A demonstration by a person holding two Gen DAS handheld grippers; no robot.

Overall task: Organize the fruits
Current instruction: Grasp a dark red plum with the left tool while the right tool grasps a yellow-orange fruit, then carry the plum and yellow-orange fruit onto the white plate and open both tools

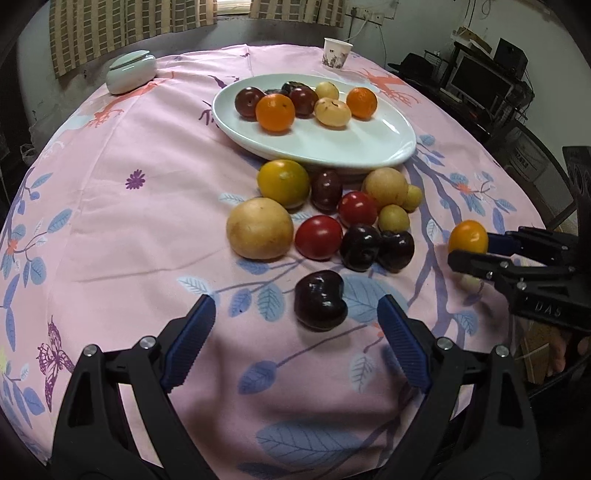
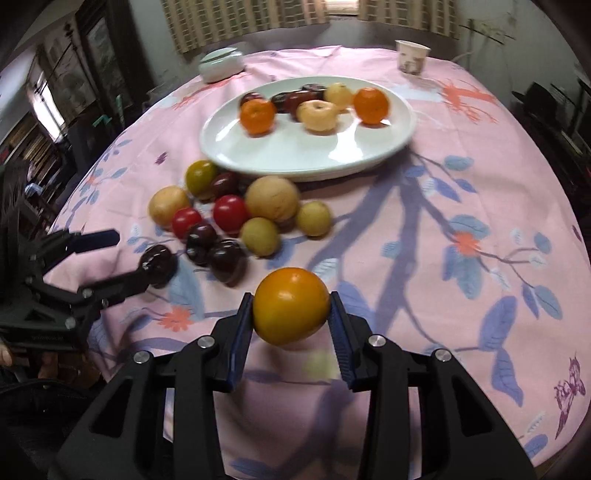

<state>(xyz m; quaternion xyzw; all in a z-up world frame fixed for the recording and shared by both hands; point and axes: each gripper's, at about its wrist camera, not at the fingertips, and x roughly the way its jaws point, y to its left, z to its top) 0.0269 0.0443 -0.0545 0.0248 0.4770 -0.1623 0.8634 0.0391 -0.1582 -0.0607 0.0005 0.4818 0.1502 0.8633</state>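
Your right gripper (image 2: 291, 314) is clamped on the orange fruit (image 2: 291, 311) (apparently just off the cloth), the white plate (image 2: 280, 155) lying straight ahead beyond the loose pile, while your left gripper (image 1: 295, 325) stands wide around a dark plum (image 1: 320, 300).

The tabletop (image 1: 110, 229) wears a pink cloth patterned with blue leaves, purple butterflies and coral blossoms. The plate (image 1: 332, 144) is white, carrying orange, maroon and pale yellow fruits. The pile (image 1: 317, 218) mixes yellow, tan, red and near-black. Each hand-held gripper is black with blue pads (image 1: 192, 343). The curtains (image 1: 129, 22) are tan-checked.
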